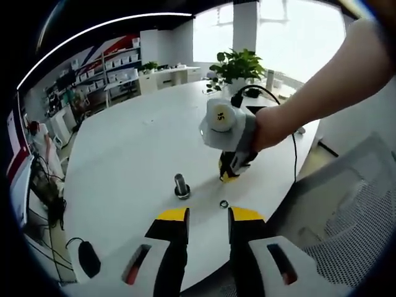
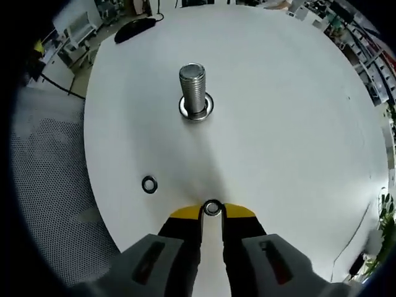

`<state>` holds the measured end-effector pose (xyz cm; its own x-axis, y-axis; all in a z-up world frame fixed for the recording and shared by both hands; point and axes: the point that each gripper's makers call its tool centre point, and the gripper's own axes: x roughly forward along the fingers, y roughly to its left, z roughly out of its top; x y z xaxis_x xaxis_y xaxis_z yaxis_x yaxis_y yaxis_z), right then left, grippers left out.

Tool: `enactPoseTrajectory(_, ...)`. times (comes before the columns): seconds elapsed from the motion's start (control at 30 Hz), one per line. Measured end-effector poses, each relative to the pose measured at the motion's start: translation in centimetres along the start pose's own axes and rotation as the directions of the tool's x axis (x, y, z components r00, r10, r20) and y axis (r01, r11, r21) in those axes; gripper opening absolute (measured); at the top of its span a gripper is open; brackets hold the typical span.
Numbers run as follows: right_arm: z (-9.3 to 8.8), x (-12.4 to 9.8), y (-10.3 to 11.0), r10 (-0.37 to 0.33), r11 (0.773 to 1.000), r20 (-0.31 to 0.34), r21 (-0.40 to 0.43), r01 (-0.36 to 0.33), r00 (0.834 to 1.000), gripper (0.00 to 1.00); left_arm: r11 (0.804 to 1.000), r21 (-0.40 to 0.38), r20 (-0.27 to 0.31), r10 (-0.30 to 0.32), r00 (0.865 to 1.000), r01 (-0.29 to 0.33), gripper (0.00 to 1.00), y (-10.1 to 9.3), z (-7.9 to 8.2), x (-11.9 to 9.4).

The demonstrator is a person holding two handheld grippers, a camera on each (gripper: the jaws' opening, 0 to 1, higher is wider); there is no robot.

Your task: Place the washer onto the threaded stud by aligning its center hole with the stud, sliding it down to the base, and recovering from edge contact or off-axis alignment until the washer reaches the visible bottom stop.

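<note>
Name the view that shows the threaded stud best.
The right gripper view: the threaded stud stands near and large, threads visible, a ring at its base. In the left gripper view it is small and distant, detail lost.

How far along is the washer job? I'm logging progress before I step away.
Done: a washer is picked up, pinched at the right gripper's yellow tips. In hand: that gripper faces the upright threaded stud, short of it. Left: align the hole, slide it down to the base flange. A second washer lies loose on the table. The left gripper is open and idle.
</note>
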<state>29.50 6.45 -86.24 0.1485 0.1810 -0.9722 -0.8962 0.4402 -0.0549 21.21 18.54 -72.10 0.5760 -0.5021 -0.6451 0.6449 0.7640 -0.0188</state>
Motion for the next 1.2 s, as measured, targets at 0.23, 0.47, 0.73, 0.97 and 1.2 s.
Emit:
enactPoseTrajectory(0.23, 0.0, -0.9, -0.2, 0.012, 0.999, 0.034, 0.051, -0.014, 0.999, 0.13, 1.000, 0.001, 0.002, 0.000, 1.000, 0.000, 0.23, 0.0, 0.0, 0.0)
enactPoseTrajectory(0.47, -0.4, -2.3, 0.0, 0.025, 0.996, 0.075, 0.084, -0.031, 0.997, 0.13, 1.000, -0.006, 0.009, 0.000, 1.000, 0.000, 0.23, 0.1, 0.2, 0.0)
enactPoseTrajectory(0.73, -0.9, -3.9, -0.6, 0.019, 0.987, 0.134, 0.154, -0.040, 0.991, 0.13, 1.000, -0.013, 0.020, 0.006, 1.000, -0.005, 0.25, 0.2, 0.4, -0.1)
enactPoseTrajectory(0.97, -1.9, -5.1, -0.3, 0.008, 0.994, 0.137, 0.108, -0.023, 0.991, 0.13, 1.000, -0.016, 0.017, 0.002, 1.000, -0.002, 0.25, 0.1, 0.3, -0.1)
enactPoseTrajectory(1.2, -2.9, -7.0, -1.8, -0.023, 0.988, 0.172, 0.152, -0.003, 0.985, 0.13, 1.000, -0.009, 0.015, 0.004, 1.000, -0.004, 0.25, 0.1, 0.3, -0.1)
